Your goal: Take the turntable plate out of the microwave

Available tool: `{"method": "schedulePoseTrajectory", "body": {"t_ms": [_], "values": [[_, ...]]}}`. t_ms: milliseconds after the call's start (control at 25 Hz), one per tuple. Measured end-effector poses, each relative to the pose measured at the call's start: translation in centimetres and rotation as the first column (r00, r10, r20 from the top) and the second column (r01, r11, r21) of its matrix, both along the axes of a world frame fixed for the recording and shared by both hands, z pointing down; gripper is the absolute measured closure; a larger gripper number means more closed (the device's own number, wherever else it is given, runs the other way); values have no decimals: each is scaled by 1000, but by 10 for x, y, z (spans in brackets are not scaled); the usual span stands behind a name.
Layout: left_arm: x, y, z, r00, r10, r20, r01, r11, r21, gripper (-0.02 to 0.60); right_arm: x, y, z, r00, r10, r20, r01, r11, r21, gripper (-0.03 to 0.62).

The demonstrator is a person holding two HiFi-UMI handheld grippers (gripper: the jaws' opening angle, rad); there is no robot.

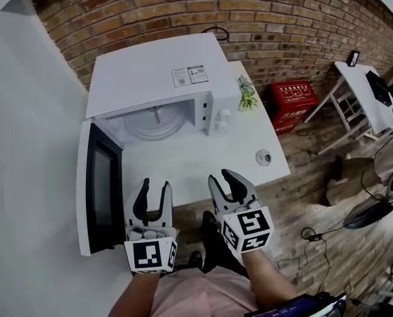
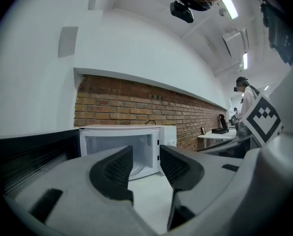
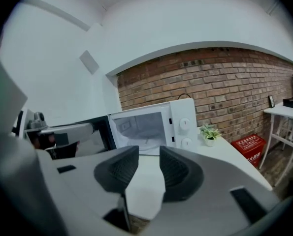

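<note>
A white microwave [image 1: 153, 78] stands at the back of a white table [image 1: 203, 160] against a brick wall. Its door [image 1: 100, 190] hangs open to the left. The glass turntable plate [image 1: 155, 124] lies flat inside the cavity. My left gripper [image 1: 155, 185] and right gripper [image 1: 221, 176] hover side by side near the table's front edge, short of the microwave. Both are open with nothing between the jaws. The left gripper [image 2: 145, 154] looks straight into the open microwave [image 2: 131, 149]. In the right gripper view, the gripper [image 3: 148, 161] faces the cavity, where the plate [image 3: 142, 142] shows faintly.
A small potted plant [image 1: 248, 98] stands right of the microwave, and a small round object [image 1: 263, 156] lies near the table's right edge. A red box [image 1: 292, 101] sits on the floor by the wall. A white side table [image 1: 358, 91] is at far right.
</note>
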State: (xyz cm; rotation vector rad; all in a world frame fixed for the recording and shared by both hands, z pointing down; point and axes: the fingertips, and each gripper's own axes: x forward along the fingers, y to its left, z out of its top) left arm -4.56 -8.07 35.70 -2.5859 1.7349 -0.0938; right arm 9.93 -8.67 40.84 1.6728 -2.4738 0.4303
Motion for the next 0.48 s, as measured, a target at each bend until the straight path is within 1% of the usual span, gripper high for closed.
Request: {"method": "schedulePoseTrajectory", "body": {"t_ms": [120,280,480], "values": [[5,-29,-2,1000,-28,14,28,1000,0,403,1,-37,0,999,-40,18,40,999,3,459],[7,-57,-13,996,-83,34,83,996,11,400,-3,-77,-15,993,-112,37,111,993,30,464],[10,-80,-35,988,-144,61,141,989,48,396,-19,-106,-36,972,-229,48,225,971,79,471]]}}
